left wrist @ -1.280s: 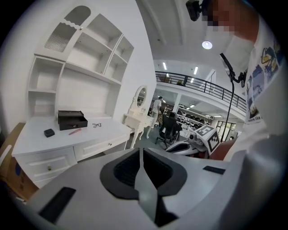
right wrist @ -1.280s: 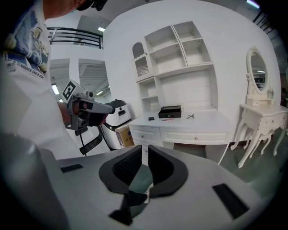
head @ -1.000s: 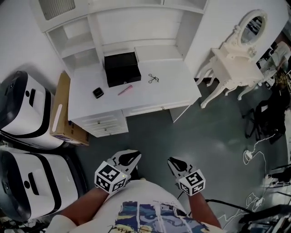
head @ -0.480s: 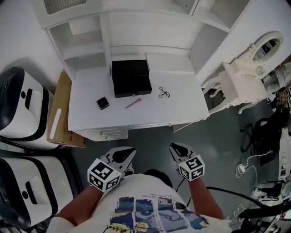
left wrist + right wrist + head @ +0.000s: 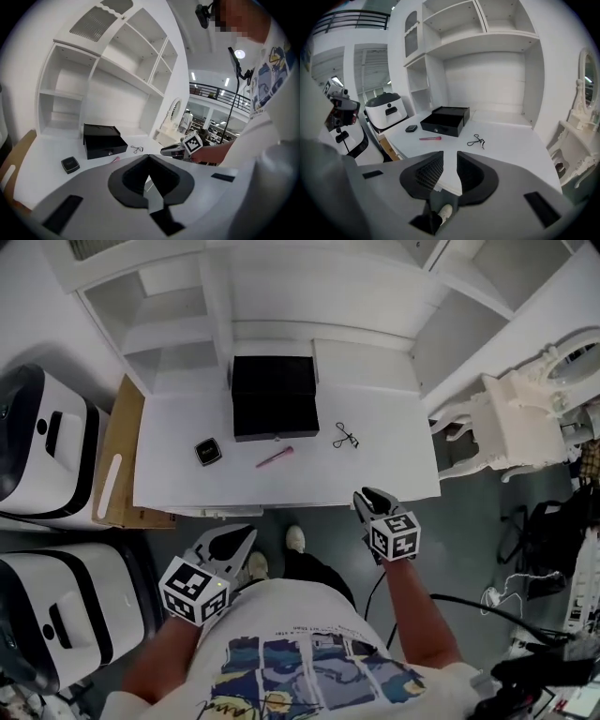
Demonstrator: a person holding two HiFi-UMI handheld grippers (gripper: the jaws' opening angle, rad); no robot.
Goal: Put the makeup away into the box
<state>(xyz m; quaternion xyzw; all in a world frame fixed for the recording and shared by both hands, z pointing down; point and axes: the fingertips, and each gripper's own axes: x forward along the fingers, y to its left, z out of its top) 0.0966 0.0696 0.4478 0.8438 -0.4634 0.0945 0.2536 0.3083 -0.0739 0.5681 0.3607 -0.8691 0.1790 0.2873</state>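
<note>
Around the white surface: open shelving rising from its back, cardboard box against its left edge, two white-and-black machines further left. Ornate white vanity off to the right, cables on the floor past it. Shoes on the floor just short of the surface's front edge. Between tongs and makeup: bare surface only.

Makeup all out on the surface. Black box at back centre. Compact to its front-left, pink stick just in front of it, eyelash curler to its front-right.

Left tongs off the surface, short of the front edge, well apart from every item. Jaws closed tip to tip, empty. Right tongs at the front edge, right of centre. Curler nearest, still apart. Jaws at a narrow gap, just been opening, nothing between them.

Head view only: whole layout from above, both marker cubes, the cardboard box full length. Left gripper view only: right tongs side-on past the jaws, the person's printed shirt, a lit hall with a railing behind. Right gripper view only: small knob on the box's front, one shoe showing through the gap below the jaws.
</note>
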